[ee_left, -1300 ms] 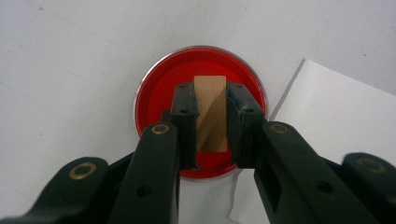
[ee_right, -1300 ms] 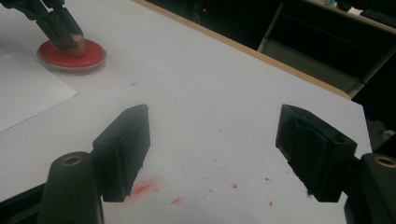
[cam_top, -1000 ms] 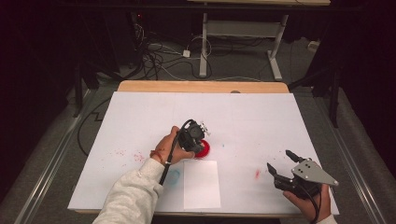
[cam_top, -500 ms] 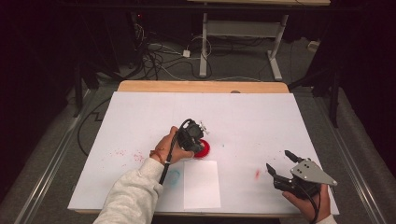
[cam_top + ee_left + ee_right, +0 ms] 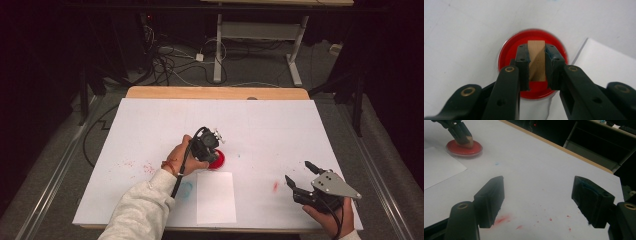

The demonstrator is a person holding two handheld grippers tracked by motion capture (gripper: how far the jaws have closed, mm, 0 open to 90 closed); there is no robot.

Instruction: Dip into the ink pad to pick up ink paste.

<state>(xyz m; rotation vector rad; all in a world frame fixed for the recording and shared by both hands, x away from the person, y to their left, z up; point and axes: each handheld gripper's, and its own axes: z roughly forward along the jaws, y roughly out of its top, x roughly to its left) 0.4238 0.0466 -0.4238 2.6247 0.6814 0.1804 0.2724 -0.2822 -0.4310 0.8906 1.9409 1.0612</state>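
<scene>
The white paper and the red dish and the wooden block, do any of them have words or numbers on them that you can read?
No readable text anywhere.
White paper: blank.
Red dish: no label or number.
Wooden block, held by the left gripper: plain wood, no marks.
Table cover: red and blue smudges, not letters.

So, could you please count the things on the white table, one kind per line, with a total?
Round red ink pad: 1
Small wooden stamp block, clamped in the left hand-held gripper: 1
White rectangular paper sheet: 1
Total: 3
</scene>
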